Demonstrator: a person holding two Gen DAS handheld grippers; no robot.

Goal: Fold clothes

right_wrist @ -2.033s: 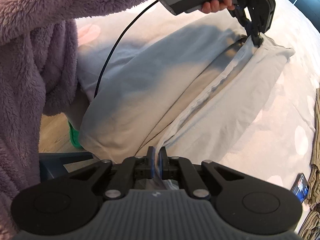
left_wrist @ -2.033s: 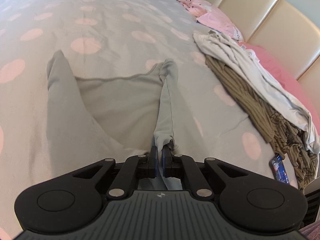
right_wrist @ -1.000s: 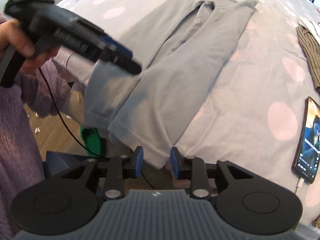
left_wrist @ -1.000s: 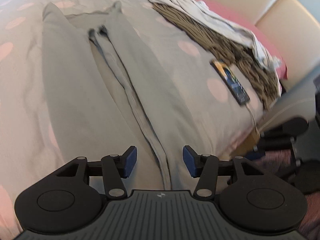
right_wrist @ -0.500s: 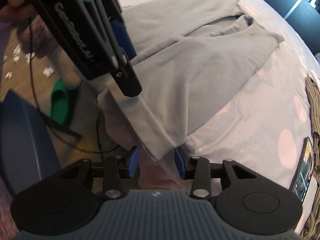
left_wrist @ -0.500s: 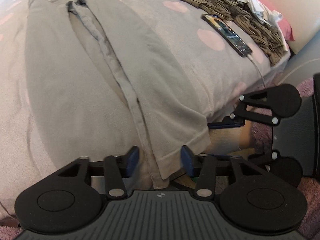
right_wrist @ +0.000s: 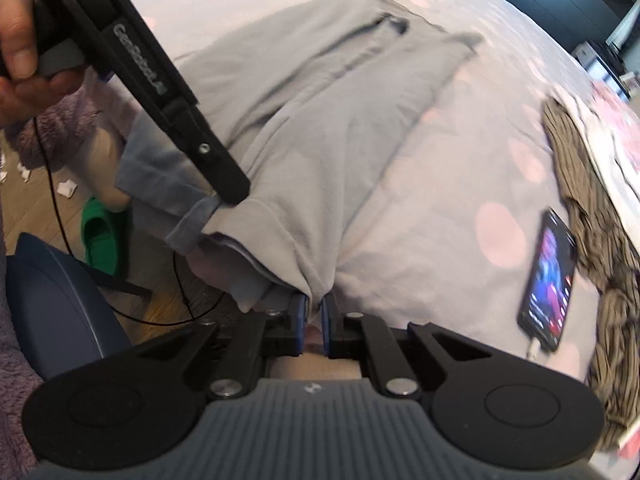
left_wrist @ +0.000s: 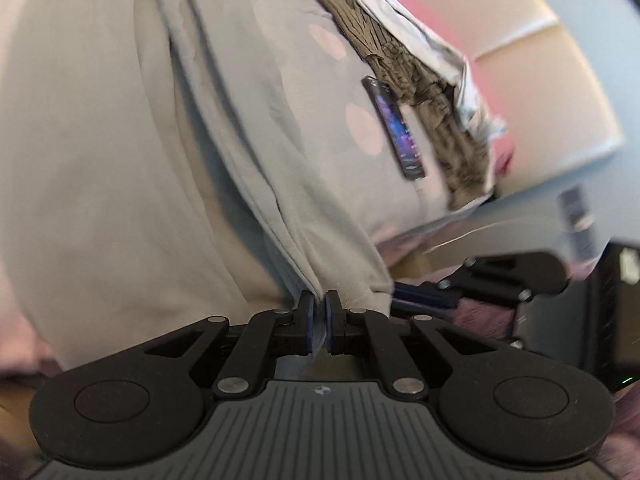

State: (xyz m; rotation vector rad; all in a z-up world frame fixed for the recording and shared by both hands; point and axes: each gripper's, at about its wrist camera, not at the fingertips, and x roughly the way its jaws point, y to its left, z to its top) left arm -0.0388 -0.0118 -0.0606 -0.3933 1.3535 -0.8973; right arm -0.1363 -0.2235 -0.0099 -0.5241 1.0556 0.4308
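Right wrist: right tongs (right_wrist: 313, 314) pinch grey garment (right_wrist: 320, 120) hem | left tongs (left_wrist: 319, 322) likewise | phone (right_wrist: 548, 276) beside

Both wrist views look close along the bed (left_wrist: 312, 92), sharing the phone (right_wrist: 548, 276).

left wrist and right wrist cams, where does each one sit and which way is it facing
Left wrist: sits on the left hand-held gripper, looking up the bed along the grey shirt it pinches; the right hand-held gripper shows beside it.
Right wrist: sits on the right hand-held gripper, clamped on the shirt's hem corner, looking across the bed; a hand and the left hand-held gripper show.
Shared: shirt, phone, brown garment.
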